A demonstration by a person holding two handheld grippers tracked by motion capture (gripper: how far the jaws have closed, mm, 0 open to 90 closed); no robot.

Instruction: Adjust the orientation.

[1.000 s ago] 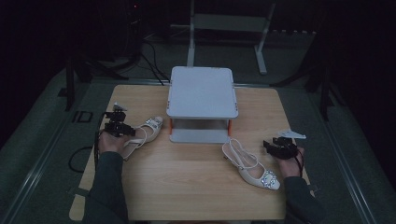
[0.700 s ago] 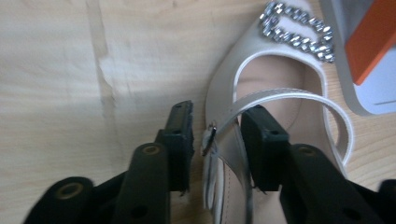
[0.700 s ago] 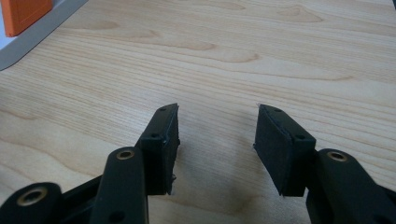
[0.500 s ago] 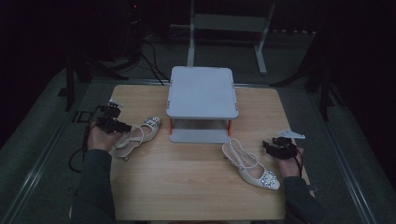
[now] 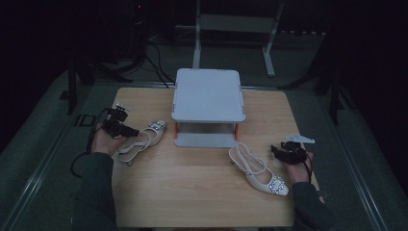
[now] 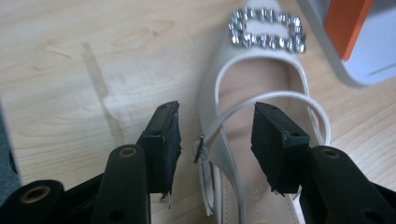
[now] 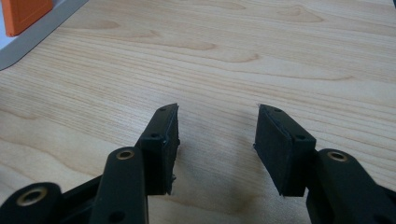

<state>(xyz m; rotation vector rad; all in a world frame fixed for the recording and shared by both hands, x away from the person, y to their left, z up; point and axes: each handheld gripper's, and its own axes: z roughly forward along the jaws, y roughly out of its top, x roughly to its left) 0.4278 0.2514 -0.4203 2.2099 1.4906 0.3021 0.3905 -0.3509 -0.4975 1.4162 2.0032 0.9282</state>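
2 pale shoes lie on the wooden table (image 5: 192, 192), 1 on each side of the grey shelf stand (image 5: 208, 96) that sits at the middle of the far half. The stand has a flat top, a lower tray and orange posts between them.

My left gripper (image 5: 126, 129) is at the table's left edge, held in my left hand (image 5: 103, 139), and it points toward the left shoe (image 5: 142, 141). That shoe lies just left of the stand with its jewelled buckle toward the stand's foot. In the left gripper view my left gripper (image 6: 215, 135) has its jaws spread wide, and the shoe's (image 6: 254, 116) strap end with its small metal clasp sits in the gap between them. Neither pad touches the strap or the shoe's side, so I have hold of nothing. The buckle (image 6: 267, 29) glitters beyond the jaws, and an orange post (image 6: 346, 25) of the stand shows at the top right.

My right gripper (image 5: 281, 151) rests near the table's right edge in my right hand (image 5: 296, 166), just right of the right shoe (image 5: 259, 168), whose toe and buckle point toward me. In the right gripper view my right gripper (image 7: 215, 135) is also wide open over bare wood, gripping nothing.
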